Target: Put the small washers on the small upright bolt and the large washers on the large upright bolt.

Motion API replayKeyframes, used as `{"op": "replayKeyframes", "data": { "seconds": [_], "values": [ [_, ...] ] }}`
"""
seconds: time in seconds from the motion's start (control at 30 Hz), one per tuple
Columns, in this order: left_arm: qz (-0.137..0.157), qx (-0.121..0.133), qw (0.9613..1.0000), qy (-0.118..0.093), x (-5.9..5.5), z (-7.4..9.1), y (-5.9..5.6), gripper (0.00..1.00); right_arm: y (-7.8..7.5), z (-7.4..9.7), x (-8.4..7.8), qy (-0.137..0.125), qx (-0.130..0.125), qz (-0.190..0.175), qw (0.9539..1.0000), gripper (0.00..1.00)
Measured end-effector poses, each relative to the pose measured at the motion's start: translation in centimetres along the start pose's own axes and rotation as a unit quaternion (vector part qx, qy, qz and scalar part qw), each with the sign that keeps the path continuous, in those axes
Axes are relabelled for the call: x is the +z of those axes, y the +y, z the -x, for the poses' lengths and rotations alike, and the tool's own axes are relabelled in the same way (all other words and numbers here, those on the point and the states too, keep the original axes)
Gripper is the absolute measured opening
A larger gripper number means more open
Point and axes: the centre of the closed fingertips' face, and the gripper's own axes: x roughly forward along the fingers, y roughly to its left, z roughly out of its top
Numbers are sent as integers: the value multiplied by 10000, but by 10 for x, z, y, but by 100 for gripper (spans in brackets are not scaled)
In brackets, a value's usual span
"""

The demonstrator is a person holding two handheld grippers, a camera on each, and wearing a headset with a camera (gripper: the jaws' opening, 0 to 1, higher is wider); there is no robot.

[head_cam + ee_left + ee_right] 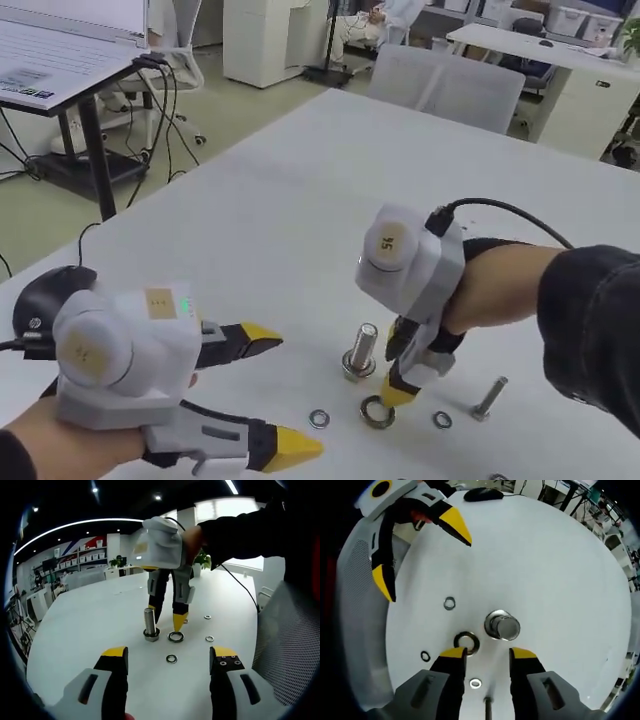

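A mouse (40,295) sits at the left edge of the counter (300,200). The left gripper (280,392) hovers low, its jaws spread wide and empty. Next is a small washer (319,418), flat on the counter, then the large bolt (362,350) standing upright (head down). Just beside it lies the large washer (377,411). The right gripper (395,370) points down over it, jaws partly open and holding nothing, one tip at the washer's rim. Further right are another small washer (442,420) and the small bolt (489,397), which lies on its side.

Bright, even overhead light; soft shadows; fisheye-warped edges.
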Motion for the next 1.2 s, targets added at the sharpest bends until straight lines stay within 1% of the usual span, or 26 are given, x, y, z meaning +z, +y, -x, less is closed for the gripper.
{"op": "replayKeyframes", "data": {
  "seconds": [0.3,0.63,1.0,1.2],
  "values": [
    [-22,-5,10000,-19,2,1,0,65,12,1,-3,-20,54,-24,10000,37],
    [-61,-1,10000,-42,5,2,-1,65,26,-6,-3,-45,131,-50,9999,37],
    [-71,11,10000,-59,6,3,-1,64,29,-10,4,-64,133,5,9999,37],
    [-57,7,10000,-63,7,3,-1,64,28,-11,5,-39,57,50,10000,36]
  ]
}}
